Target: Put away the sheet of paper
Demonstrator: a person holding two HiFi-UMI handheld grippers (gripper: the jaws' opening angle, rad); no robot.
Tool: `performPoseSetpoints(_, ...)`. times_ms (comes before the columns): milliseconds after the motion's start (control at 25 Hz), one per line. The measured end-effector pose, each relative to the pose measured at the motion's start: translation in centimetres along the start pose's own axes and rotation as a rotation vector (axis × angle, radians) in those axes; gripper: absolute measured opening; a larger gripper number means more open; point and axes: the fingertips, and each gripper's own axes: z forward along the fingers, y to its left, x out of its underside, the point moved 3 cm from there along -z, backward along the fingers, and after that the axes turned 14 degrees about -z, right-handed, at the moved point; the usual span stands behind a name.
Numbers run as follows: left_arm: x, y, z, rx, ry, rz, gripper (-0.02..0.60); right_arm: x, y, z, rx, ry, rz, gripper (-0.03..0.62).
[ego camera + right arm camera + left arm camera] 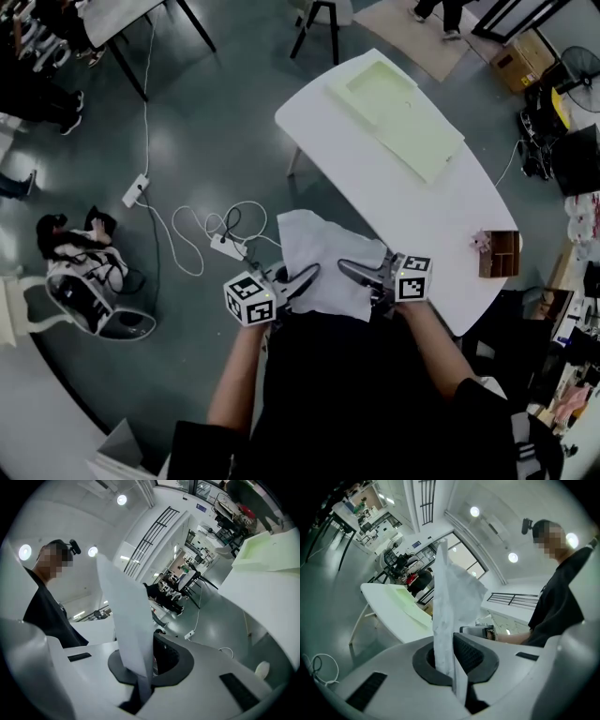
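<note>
Black shirt [347,403] and bare forearms [239,375] fill the bottom of the head view. Just beyond them, the left gripper [309,274] and right gripper [349,270] point toward each other, each pinching the near edge of the sheet of paper [319,246]. The crumpled white sheet spreads away from the person at the near corner of the white table [422,202], with its left part over the floor. A pale green folder [398,112] lies at the table's far end, well apart from the sheet. A small wooden box [499,253] sits at the right edge. A power strip [228,247] lies on the floor.

From the left gripper view, the left gripper [449,665] has its jaws pressed together on the sheet of paper [450,606], which stands upright between them. The right gripper [476,631] shows beyond it, and the white table [389,613] to the left.

From the right gripper view, the right gripper [143,667] likewise has its jaws clamped on the sheet of paper [126,616], which rises in a smooth strip. The white table [267,602] and pale green folder [262,550] lie to the right.
</note>
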Motion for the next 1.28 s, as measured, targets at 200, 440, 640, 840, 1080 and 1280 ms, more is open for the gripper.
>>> performPoseSetpoints(200,-2.1,1.6,1.0,-0.040,0.051,0.048,0.005,-0.9,-2.4,0.6,0.009,-0.004,-0.001,-0.002)
performPoseSetpoints(440,-7.6,4.0,3.9,-0.042,0.059,0.067,0.005,-5.0,-6.8,1.1,0.053,-0.057,0.005,-0.002)
performPoseSetpoints(640,-11.6,6.4,6.9,-0.066,0.091,0.087,0.005,-7.3,-11.8,1.0,0.068,-0.114,0.044,-0.002)
performPoseSetpoints(840,-16.3,10.4,10.6,-0.109,0.147,0.058,0.005,-10.2,-17.1,1.7,0.130,-0.170,0.092,-0.002)
performPoseSetpoints(1080,-21.1,13.1,16.3,-0.129,0.296,0.079,0.005,-12.4,-23.5,0.1,0.221,-0.278,0.184,-0.002)
performPoseSetpoints(1280,-23.6,15.3,20.7,-0.117,0.340,0.080,0.005,-14.2,-27.3,-1.7,0.315,-0.293,0.165,-0.002)
